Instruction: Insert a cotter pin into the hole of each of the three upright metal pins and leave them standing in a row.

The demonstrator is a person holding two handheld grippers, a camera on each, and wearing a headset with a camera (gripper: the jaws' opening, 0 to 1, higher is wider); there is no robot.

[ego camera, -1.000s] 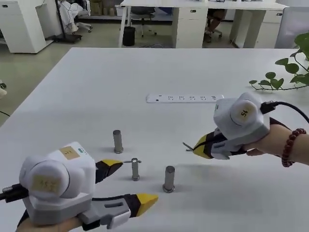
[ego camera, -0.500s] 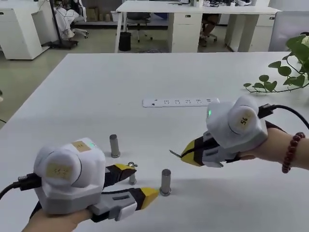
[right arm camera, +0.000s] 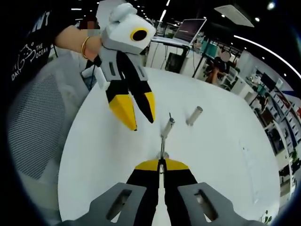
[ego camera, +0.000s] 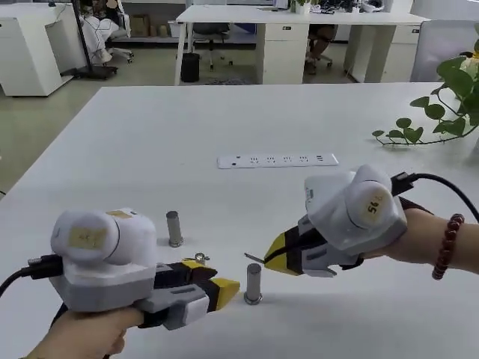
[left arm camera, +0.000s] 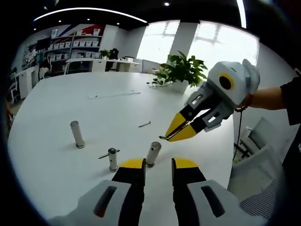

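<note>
Three upright metal pins stand in a row on the white table (ego camera: 224, 127): the left pin (ego camera: 174, 228), the middle pin (ego camera: 200, 259) with a cotter pin through its top, and the right pin (ego camera: 254, 283). My right gripper (ego camera: 271, 258) is shut on a cotter pin (ego camera: 254, 258) whose free end hangs just above the right pin's top. That cotter pin (right arm camera: 162, 148) juts forward from the shut jaws (right arm camera: 161, 165). My left gripper (ego camera: 217, 277) is open, low, just in front of the middle pin (left arm camera: 112, 158), with nothing between its fingers; the right pin (left arm camera: 153, 153) stands just beyond its tips.
A white power strip (ego camera: 277, 160) lies mid-table. A potted plant (ego camera: 441, 105) trails over the far right edge. One loose cotter pin (left arm camera: 144, 125) lies on the table beyond the row. Desks and chairs stand past the table's far edge.
My right gripper has carried the cotter pin left and down, close to the right pin's top. My left gripper has slid right, partly covering the middle pin.
</note>
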